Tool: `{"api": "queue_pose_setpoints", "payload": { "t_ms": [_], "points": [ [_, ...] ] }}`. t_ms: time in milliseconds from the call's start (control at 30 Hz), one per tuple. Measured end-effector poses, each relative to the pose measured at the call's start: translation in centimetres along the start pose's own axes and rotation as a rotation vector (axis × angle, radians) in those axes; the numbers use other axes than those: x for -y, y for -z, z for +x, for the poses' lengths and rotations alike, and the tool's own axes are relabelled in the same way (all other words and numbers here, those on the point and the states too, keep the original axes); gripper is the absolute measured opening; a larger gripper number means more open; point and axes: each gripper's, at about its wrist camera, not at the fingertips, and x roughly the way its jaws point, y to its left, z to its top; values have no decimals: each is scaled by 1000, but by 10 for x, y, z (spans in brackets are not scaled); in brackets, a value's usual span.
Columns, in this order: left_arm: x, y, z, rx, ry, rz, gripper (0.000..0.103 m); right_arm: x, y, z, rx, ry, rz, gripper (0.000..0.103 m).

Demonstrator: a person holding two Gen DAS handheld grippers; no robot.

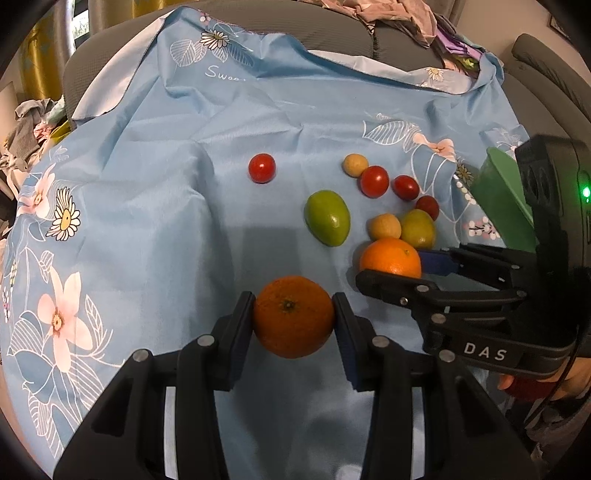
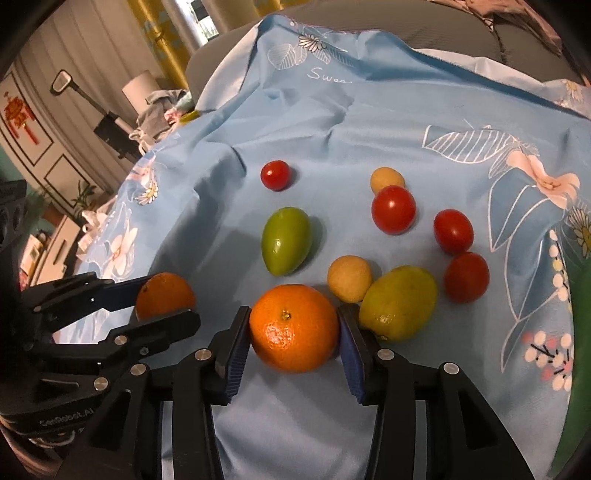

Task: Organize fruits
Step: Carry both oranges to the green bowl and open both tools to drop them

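Fruits lie on a light blue flowered cloth [image 1: 147, 184]. My left gripper [image 1: 293, 297] is shut on a dark orange [image 1: 293, 321], one pad against each side. My right gripper [image 2: 293, 310] is shut on a brighter orange [image 2: 294, 332] that rests on the cloth. In the left wrist view the right gripper [image 1: 393, 266] comes in from the right around its orange [image 1: 390, 256]. Beyond lie a green oval fruit [image 2: 286, 240], a yellow-green fruit [image 2: 398, 302] touching the right finger, two small yellow fruits [image 2: 349, 277] and several cherry tomatoes [image 2: 393, 209].
A green container [image 1: 502, 206] stands at the cloth's right edge, behind the right gripper. One tomato [image 1: 262, 168] lies apart to the left. Crumpled clothes [image 1: 399, 18] pile up on the grey sofa behind. The cloth's left half holds no fruit.
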Motion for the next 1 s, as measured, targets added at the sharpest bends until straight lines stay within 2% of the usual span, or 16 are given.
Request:
{"api": "queue_pose_setpoints", "payload": {
  "t_ms": [67, 267, 533, 700, 867, 1000],
  "points": [
    [5, 0, -4, 8, 4, 9, 42, 1, 3, -9, 15, -14, 11, 46],
    [40, -10, -21, 46, 49, 63, 42, 18, 9, -71, 142, -8, 43, 46],
    [123, -39, -31, 95, 148, 184, 42, 65, 29, -157, 307, 100, 117, 46],
    [175, -54, -25, 109, 220, 258, 42, 98, 46, -185, 343, 185, 187, 46],
    [223, -66, -9, 98, 274, 327, 42, 125, 62, -195, 342, 238, 244, 46],
    [243, -70, 7, 80, 261, 357, 42, 145, 70, -195, 319, 279, 299, 46]
  ]
}}
